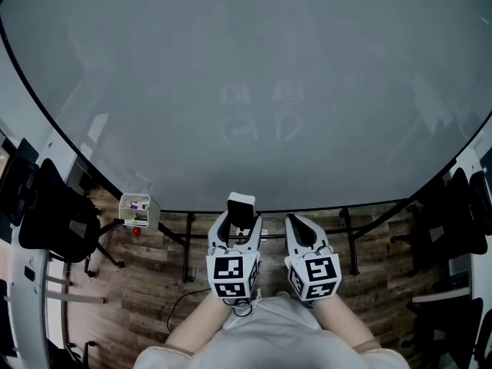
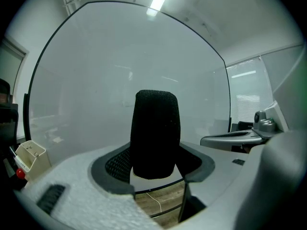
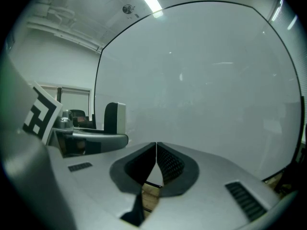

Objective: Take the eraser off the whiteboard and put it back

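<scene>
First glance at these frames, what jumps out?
The big whiteboard fills nearly the whole head view and looks unmarked. Near its bottom edge the left gripper is shut on the eraser, whose black felt face stands upright between the jaws in the left gripper view. The right gripper next to it is shut and empty, and a small marker box sits at the board's lower left.

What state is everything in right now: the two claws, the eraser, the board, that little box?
Left gripper: shut on the eraser.
Right gripper: shut, empty.
Eraser: gripped, sticking out beyond the jaws.
Whiteboard: blank, no writing visible.
Small box: open-topped, holding a few small items.
</scene>
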`<state>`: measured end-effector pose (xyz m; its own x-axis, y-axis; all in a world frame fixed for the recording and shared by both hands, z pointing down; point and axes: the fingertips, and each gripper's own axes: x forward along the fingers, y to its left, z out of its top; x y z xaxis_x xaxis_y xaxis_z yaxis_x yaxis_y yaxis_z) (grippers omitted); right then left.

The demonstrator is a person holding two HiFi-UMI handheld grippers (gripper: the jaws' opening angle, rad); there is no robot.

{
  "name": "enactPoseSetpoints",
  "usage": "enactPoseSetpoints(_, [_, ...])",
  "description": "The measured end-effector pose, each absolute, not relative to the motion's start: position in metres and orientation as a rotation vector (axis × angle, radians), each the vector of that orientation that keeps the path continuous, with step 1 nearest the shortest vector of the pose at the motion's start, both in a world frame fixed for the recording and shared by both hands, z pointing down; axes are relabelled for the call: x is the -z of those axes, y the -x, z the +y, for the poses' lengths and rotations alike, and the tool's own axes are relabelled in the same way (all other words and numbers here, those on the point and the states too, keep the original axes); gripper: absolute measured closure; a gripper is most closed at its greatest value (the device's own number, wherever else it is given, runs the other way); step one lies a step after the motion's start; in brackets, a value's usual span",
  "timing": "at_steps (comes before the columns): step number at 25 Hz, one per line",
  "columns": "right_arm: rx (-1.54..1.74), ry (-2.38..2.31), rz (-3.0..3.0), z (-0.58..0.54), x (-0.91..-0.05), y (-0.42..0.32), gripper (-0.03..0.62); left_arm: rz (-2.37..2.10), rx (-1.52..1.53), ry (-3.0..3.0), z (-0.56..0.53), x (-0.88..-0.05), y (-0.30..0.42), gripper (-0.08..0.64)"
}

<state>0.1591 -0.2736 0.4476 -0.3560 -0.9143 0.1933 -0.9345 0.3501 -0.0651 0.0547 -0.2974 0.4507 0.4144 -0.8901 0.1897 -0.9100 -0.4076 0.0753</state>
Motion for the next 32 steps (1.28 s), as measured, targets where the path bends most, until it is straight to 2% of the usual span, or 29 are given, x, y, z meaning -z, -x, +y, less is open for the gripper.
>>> enactPoseSetpoints(19, [-0.235, -1.706, -2.502, -0.295, -0.439, -0.173, 0.565, -1.722, -0.105, -2.588, -0.358, -0.373, -0.073, 0.293])
enactPoseSetpoints(32, [-0.263, -1.687, -2.506, -0.307, -0.447, -0.182, 0.565, -1.880, -0.118, -2.516, -0.380, -0.375, -0.072, 0.293])
